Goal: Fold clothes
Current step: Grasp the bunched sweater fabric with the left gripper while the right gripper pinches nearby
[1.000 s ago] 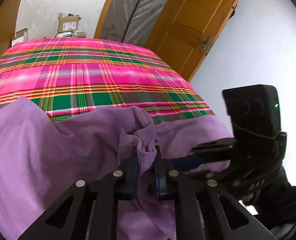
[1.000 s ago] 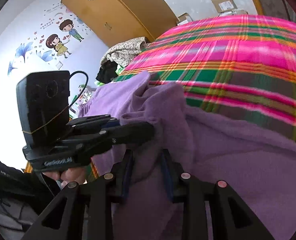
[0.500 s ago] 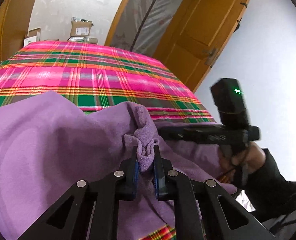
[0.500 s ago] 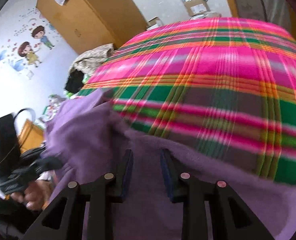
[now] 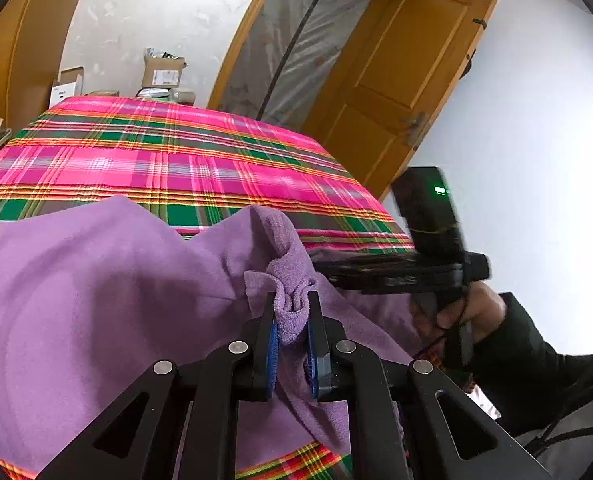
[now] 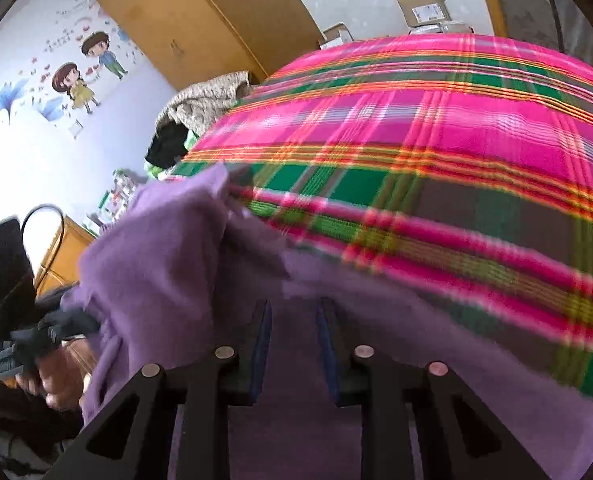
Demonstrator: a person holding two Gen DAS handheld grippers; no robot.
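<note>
Behind the bed I see an open wooden door [image 5: 400, 80], a plastic-covered doorway and some cardboard boxes [image 5: 162, 74] against the far wall. On my right-hand camera a wooden wardrobe [image 6: 200, 20] and cartoon wall stickers [image 6: 84, 64] show at the left, with a heap of clothes [image 6: 200, 108] at the bed's corner. A pink and green checked bedspread [image 5: 176, 160] covers the bed.

A purple garment [image 5: 96, 288] lies across the near edge of that bedspread. My left gripper [image 5: 292, 320] has its jaws closed on a bunched fold of it, the cloth pinched between the blue pads and rising above them. My right gripper [image 6: 292, 320] sits over the same purple cloth with its jaws apart and a clear gap between them; I cannot tell whether any cloth is caught there. From the left camera I see the right gripper out to the side, held in a hand [image 5: 476, 312] in a dark sleeve, its fingers lying over the garment's edge.
</note>
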